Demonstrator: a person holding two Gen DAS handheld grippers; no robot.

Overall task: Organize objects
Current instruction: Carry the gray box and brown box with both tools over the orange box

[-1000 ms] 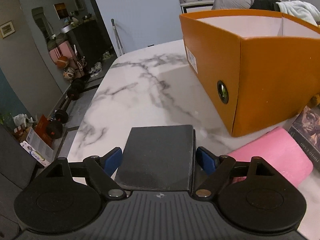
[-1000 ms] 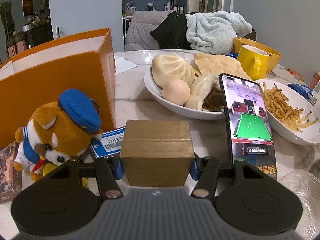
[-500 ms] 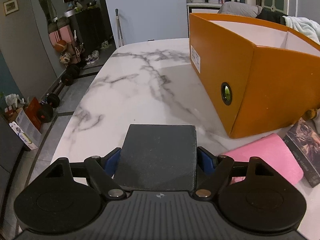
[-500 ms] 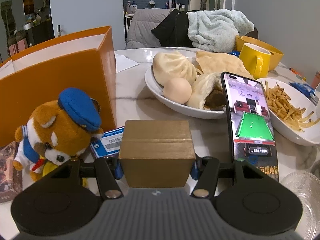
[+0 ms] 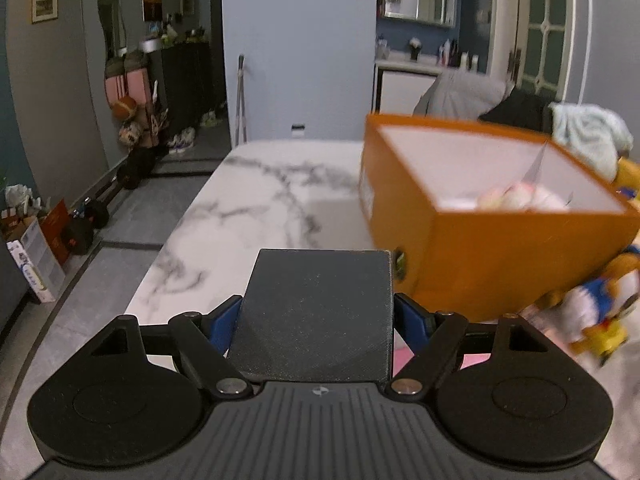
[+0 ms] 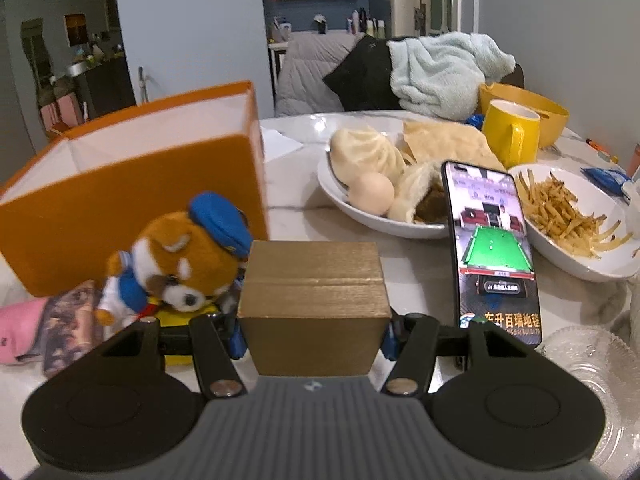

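My left gripper is shut on a dark grey box, its blue pads pressing both sides, raised above the marble table. The open orange box lies just ahead to the right, white inside, with something pale pink at its bottom. My right gripper is shut on a gold box, held above the table. A plush bear in a blue cap leans by its left finger, in front of the orange box.
A phone stands to the right of the gold box. Behind it are a bowl of buns, a bowl of fries and a yellow mug. A pink pouch and a book lie at left, a glass dish at right.
The left gripper has risen with the dark box and now looks over the orange box's rim into it. The right gripper has lifted slightly, and the plush bear appears closer to it.
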